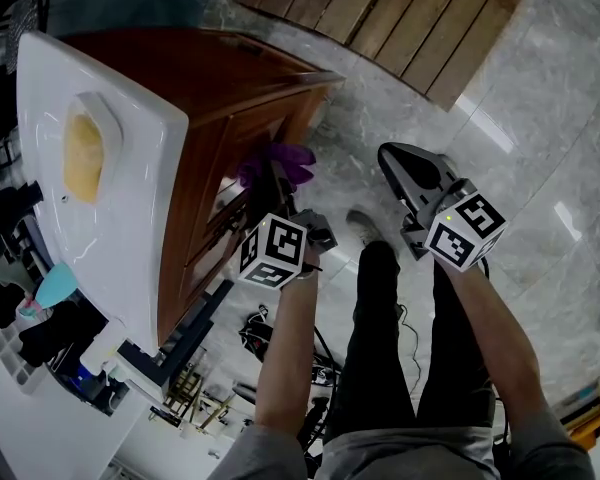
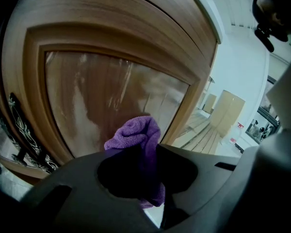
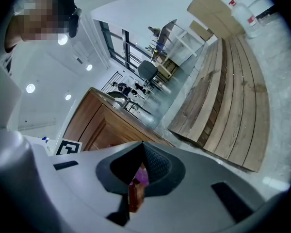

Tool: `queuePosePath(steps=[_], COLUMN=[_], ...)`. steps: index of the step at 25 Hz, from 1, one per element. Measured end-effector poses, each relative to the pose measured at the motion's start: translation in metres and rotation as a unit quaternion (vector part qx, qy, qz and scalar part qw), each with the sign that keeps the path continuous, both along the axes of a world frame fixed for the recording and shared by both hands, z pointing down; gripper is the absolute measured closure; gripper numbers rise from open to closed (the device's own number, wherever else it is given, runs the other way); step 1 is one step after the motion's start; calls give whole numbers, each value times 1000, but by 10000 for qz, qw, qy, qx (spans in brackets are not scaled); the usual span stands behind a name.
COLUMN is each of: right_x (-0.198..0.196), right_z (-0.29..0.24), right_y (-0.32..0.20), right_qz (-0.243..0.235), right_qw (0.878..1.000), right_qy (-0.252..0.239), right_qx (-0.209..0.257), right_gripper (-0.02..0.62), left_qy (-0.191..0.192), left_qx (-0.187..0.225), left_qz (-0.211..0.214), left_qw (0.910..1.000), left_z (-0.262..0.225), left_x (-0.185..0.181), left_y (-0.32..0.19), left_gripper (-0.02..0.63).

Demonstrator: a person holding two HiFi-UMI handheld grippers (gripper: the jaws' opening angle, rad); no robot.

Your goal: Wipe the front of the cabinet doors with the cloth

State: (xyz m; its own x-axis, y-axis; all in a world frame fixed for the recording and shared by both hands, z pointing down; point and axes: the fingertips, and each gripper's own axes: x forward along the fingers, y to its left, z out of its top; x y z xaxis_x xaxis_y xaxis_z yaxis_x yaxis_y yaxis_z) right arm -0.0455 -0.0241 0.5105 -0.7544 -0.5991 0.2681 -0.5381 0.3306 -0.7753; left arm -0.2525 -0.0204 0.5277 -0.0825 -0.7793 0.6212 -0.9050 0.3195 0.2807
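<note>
The left gripper (image 2: 153, 152) is clamped on a crumpled purple terry cloth (image 2: 136, 132), while the right gripper (image 3: 136, 184) hangs off to the side, jaws pressed together on nothing. The brown wooden cabinet (image 1: 230, 83) under a white basin top (image 1: 140, 158) shows its front only at a steep slant from the head. Its recessed door panel (image 2: 111, 96) fills the left gripper view. The cloth bunches just before it (contact is hard to judge), its lower part swallowed between the jaws

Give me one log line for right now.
left gripper: shut on purple cloth | cloth: in front of cabinet door panel, contact unclear | right gripper: shut, empty, away from cabinet
</note>
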Motion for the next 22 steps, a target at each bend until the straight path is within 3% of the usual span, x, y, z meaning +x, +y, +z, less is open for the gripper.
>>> queuePosePath(steps=[22], right_x=[23], right_z=[2], right_y=[-14], right_qz=[125], right_qw=[9999], right_qy=[10], right_qx=[-31], right_gripper=[586], left_qy=[47], left_qx=[72], left_qz=[126], left_qw=[9999], left_z=[-2], left_x=[25], left_y=[-24], left_gripper=[528])
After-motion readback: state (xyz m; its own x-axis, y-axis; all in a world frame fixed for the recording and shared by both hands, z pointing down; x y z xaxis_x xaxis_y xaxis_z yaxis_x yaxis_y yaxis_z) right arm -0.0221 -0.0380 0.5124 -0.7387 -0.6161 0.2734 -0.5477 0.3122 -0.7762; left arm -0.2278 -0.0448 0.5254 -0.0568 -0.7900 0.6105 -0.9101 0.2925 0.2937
